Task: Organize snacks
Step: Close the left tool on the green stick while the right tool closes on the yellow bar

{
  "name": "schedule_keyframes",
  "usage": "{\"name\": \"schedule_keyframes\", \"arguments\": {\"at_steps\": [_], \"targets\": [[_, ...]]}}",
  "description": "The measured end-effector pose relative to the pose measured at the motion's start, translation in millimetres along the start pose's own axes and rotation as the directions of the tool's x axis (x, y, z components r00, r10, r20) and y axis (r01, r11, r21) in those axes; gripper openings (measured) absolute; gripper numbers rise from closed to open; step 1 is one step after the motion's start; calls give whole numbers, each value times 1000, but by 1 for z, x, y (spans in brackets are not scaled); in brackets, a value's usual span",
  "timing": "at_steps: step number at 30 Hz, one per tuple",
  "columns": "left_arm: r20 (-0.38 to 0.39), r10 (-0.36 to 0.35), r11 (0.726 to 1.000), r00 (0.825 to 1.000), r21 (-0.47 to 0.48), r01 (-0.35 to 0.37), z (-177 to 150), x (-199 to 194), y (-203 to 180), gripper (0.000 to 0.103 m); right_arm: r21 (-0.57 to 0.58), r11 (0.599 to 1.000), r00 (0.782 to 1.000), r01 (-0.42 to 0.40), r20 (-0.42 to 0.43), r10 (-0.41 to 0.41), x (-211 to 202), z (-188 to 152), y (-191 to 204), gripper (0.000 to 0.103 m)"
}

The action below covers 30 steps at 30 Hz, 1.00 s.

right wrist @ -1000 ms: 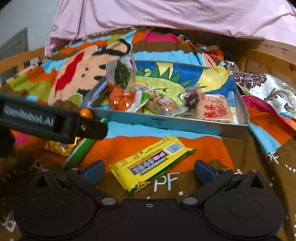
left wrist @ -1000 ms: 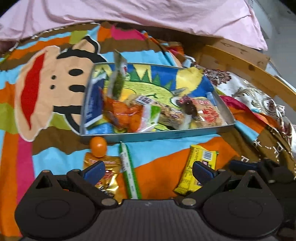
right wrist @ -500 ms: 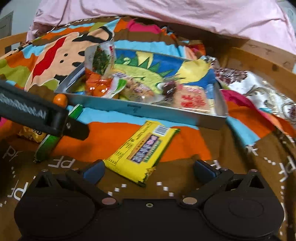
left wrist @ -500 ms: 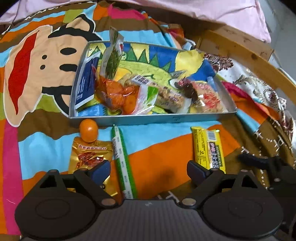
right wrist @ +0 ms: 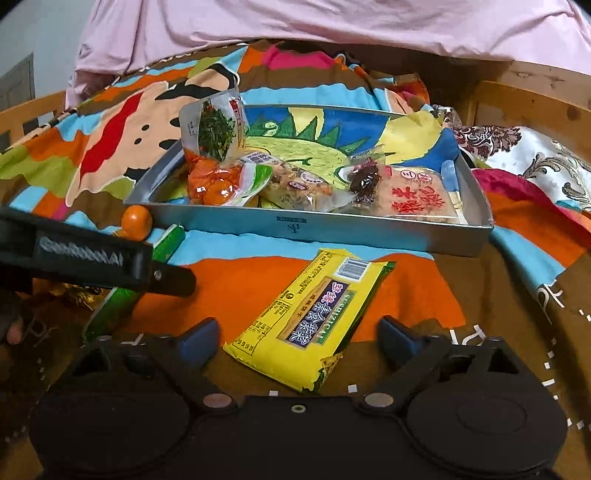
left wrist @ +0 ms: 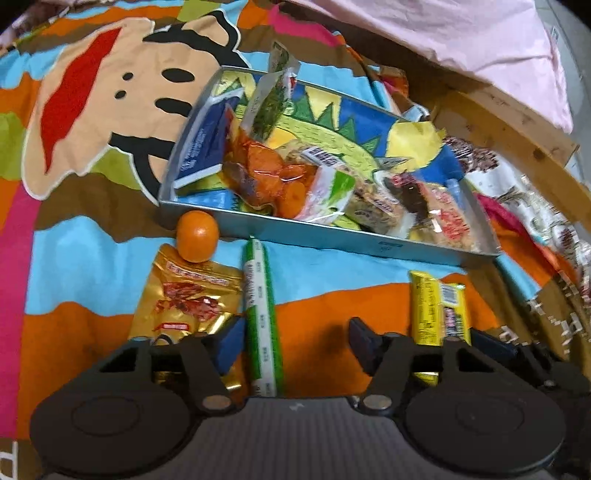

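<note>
A metal tray [left wrist: 325, 236] [right wrist: 332, 227] holds several snack packets on the bed. In front of it lie a small orange [left wrist: 197, 232] [right wrist: 136, 222], a gold pouch [left wrist: 184, 299], a green stick pack [left wrist: 260, 314] [right wrist: 122, 295] and a yellow packet [left wrist: 437, 306] [right wrist: 310, 317]. My left gripper [left wrist: 295, 345] is open, with the green stick pack between its fingers, near the left one. My right gripper [right wrist: 295, 341] is open, with the near end of the yellow packet between its fingers. The left gripper also shows in the right wrist view [right wrist: 92, 258].
A colourful cartoon blanket [left wrist: 92, 110] covers the bed. A pink quilt [right wrist: 332, 26] lies behind the tray. A wooden bed rail [left wrist: 517, 140] [right wrist: 535, 99] runs along the right side, with a patterned cloth [right wrist: 535, 155] beside it.
The left gripper has moved forward and down over the green stick pack and narrowed a little. The right gripper has closed in on the yellow packet, which now lies between its fingers.
</note>
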<state>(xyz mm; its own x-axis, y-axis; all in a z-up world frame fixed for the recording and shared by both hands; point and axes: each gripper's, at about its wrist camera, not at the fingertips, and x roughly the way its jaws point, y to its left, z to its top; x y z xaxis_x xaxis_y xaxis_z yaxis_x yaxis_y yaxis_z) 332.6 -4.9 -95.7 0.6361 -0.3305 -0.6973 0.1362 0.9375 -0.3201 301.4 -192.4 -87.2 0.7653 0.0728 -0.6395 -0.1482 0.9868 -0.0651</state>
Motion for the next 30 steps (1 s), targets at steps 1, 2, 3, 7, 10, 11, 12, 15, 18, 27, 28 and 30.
{"name": "schedule_keyframes", "arguments": {"at_steps": [1, 2, 3, 7, 10, 11, 12, 15, 18, 27, 28, 30], "targets": [[0, 12, 1000, 1000, -3, -12, -1, 0, 0, 56, -3, 1000, 1000, -7, 4, 7, -1, 0, 0, 78], [5, 24, 1000, 1000, -7, -24, -2, -1, 0, 50, -9, 1000, 1000, -10, 6, 10, -1, 0, 1, 76], [10, 38, 999, 999, -13, -38, -3, -2, 1, 42, -10, 1000, 1000, -14, 7, 15, -2, -1, 1, 75], [4, 71, 995, 997, -70, -70, -4, -6, 9, 22, 4, 999, 999, -41, 6, 41, -9, -1, -3, 67], [-20, 55, 991, 998, -124, -57, -8, -12, 13, 20, 12, 998, 998, -62, -9, 63, -17, -2, -6, 65], [-29, 55, 991, 998, -120, -59, -9, -14, 12, 20, 13, 997, 997, -70, -18, 70, -22, -3, -6, 65], [-37, 57, 992, 998, -111, -60, -10, -16, 9, 20, 10, 997, 997, -74, -25, 74, -25, -3, -6, 65], [-49, 62, 994, 997, -90, -66, -11, -16, 5, 20, 0, 997, 997, -75, -23, 75, -31, -5, -5, 66], [-52, 62, 995, 997, -79, -66, -6, -11, 5, 26, 10, 997, 997, -76, -27, 76, -23, -4, -5, 76], [-10, 22, 997, 1000, -79, -23, 1, 4, -1, 61, -7, 999, 999, -50, 13, 50, -9, -10, 1, 88], [-7, 29, 997, 1000, -66, -29, -1, 4, -2, 60, -5, 999, 999, -42, 17, 42, -10, -10, 1, 84], [0, 60, 998, 998, -32, -60, -4, 2, -6, 46, 2, 1000, 1000, -19, 23, 19, -12, -11, 0, 75]]}}
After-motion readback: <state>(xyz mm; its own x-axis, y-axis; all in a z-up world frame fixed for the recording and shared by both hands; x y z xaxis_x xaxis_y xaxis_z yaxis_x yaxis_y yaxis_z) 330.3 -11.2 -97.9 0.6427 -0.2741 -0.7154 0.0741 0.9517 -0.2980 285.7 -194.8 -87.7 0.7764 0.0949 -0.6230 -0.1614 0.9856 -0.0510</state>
